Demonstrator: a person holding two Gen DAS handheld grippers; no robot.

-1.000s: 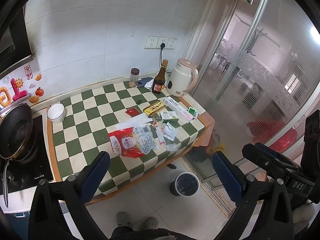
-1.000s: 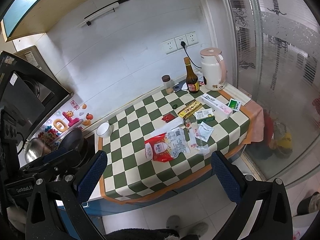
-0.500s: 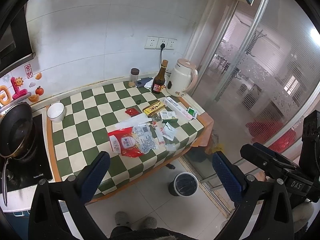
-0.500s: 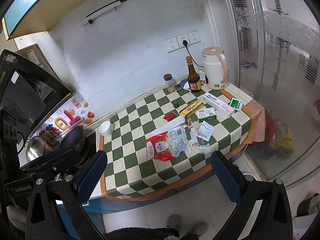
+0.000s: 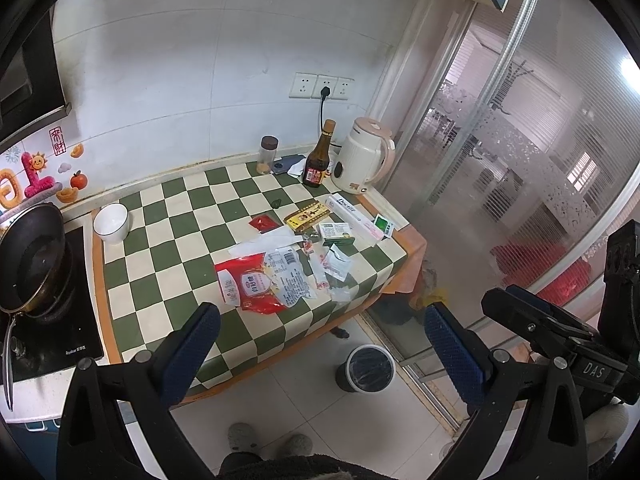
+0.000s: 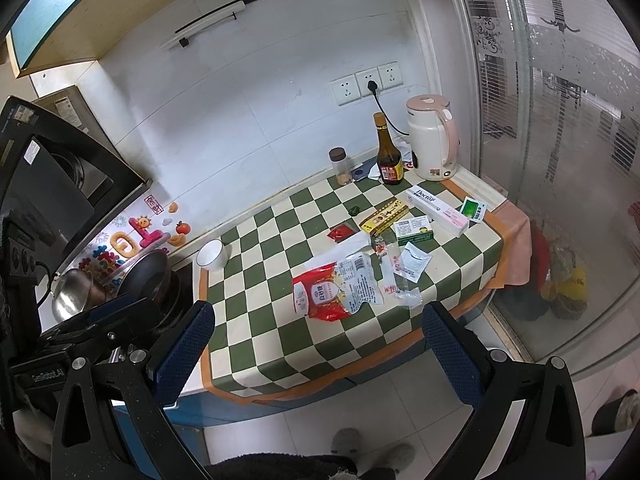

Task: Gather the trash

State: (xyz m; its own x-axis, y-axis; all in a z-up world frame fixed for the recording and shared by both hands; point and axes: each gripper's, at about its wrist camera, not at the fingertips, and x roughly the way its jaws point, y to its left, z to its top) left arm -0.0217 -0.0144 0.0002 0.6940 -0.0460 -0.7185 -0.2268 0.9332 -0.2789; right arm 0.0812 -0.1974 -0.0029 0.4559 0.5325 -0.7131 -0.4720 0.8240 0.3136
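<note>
The trash is lying loose on the checked counter [image 5: 160, 256], bunched toward its right half: a red bag [image 5: 250, 286] nearest the front edge, clear wrappers [image 5: 336, 264] just beside it, a yellow box [image 5: 307, 216], a green box [image 5: 336, 233] and a long white box [image 5: 354, 214] behind. It is sitting within reach of the bin [image 5: 370, 368], which is standing on the floor below the counter's front edge, so pieces can likely be dropped straight down.

The left gripper [image 5: 320, 340] is hovering well back and high, jaws spread wide, carrying nothing. The right gripper [image 6: 316, 340] is doing likewise, jaws spread and empty. Both are pointing down at the clutter, apparently lining up a first pick.
</note>
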